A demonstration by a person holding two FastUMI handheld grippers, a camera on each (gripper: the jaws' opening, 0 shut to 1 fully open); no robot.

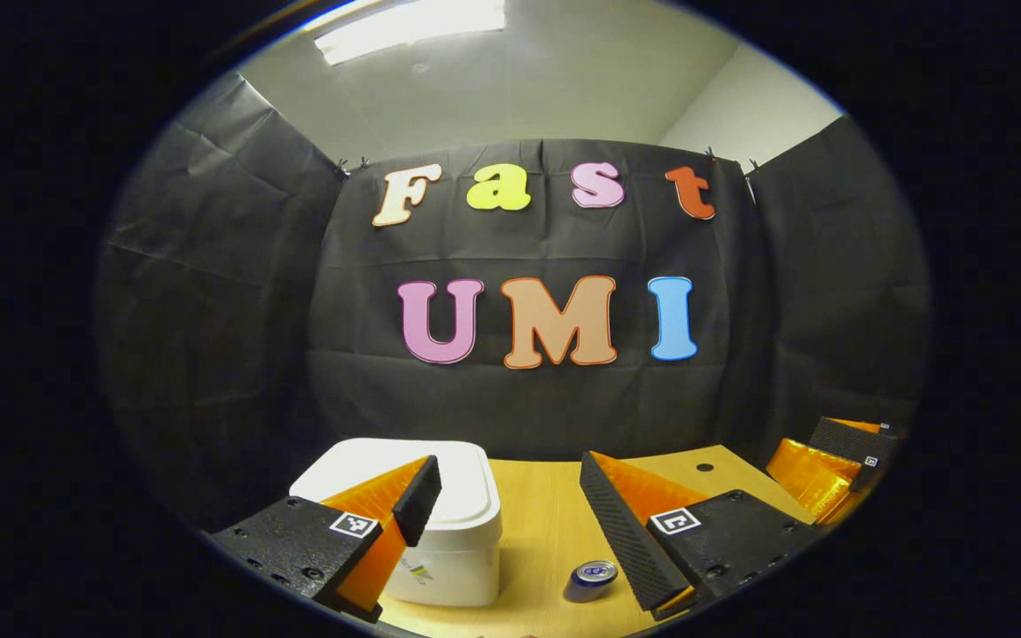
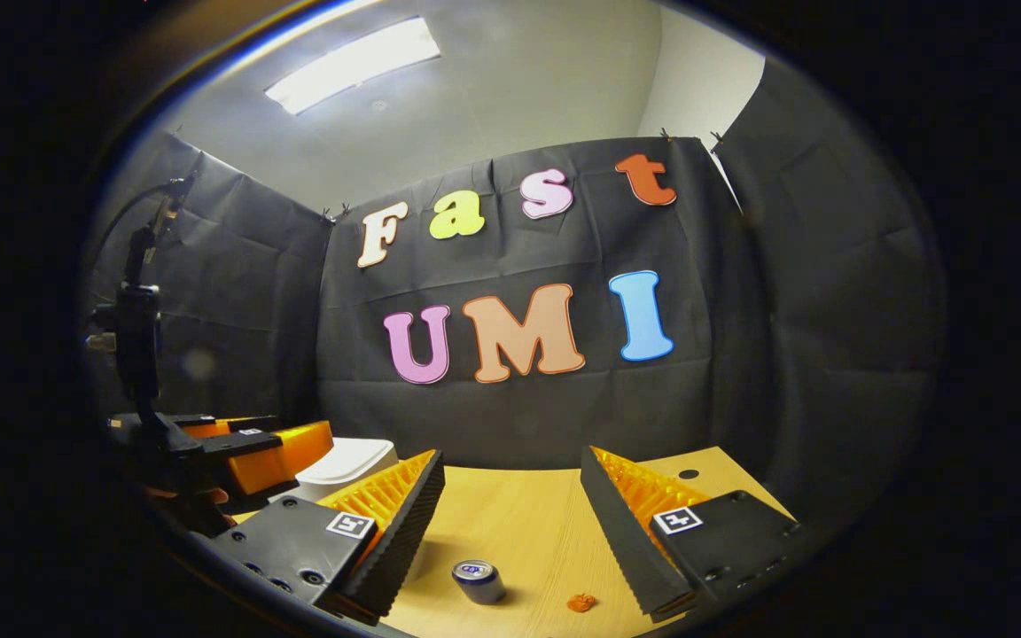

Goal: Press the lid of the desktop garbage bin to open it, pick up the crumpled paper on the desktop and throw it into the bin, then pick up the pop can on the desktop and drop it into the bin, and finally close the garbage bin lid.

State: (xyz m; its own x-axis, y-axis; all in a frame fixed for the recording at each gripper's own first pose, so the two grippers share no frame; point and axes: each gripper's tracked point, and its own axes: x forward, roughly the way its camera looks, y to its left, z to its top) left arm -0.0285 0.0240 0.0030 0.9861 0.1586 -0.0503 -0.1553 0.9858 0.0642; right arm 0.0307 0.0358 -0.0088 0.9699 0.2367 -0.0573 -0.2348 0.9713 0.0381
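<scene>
Both tools gape wide over the wooden desktop (image 2: 519,523), black cloth walls behind.

Bin (image 2: 346,465) half behind tongs

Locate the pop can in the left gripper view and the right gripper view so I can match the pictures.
Left gripper view: the pop can lies at bottom centre on the wooden desktop, right of the white garbage bin.
Right gripper view: the pop can sits at bottom centre, between that claw's own fingers.
Shared landmark: the garbage bin, lid closed, to the can's left in both views.
</scene>
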